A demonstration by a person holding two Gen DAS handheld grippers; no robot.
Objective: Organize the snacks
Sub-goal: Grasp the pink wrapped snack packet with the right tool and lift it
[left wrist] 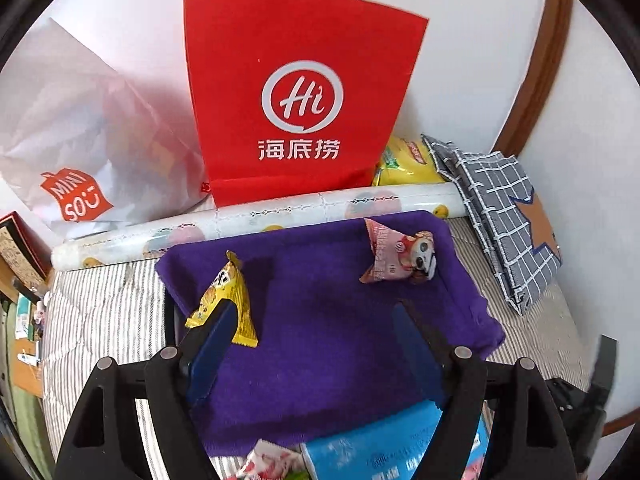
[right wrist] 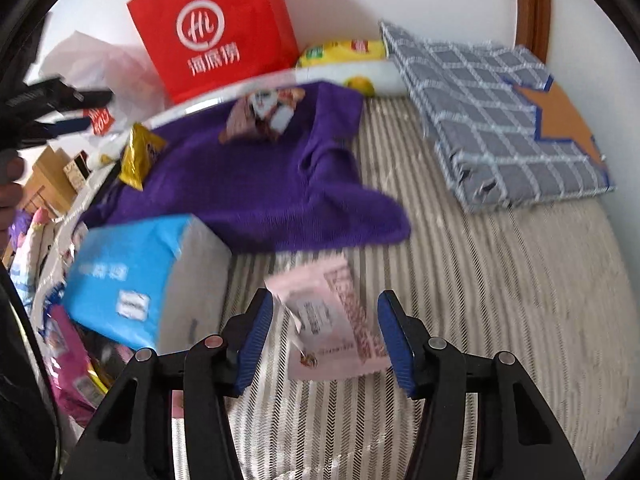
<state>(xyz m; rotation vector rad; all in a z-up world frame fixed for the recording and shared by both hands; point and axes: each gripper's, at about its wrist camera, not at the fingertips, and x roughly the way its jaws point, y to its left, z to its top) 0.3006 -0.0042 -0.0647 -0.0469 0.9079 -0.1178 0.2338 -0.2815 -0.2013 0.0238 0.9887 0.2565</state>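
While spread, right gripper point(right wrist: 326, 336) straddles pink snack packet point(right wrist: 336, 324).

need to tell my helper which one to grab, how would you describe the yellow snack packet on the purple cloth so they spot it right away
Find the big red paper bag standing against the wall; in front of it a purple cloth is spread on the striped bedding. The yellow snack packet lies on the cloth's left side, by the left gripper. The only other packet there, the pink cartoon-face packet, sits at the far right.
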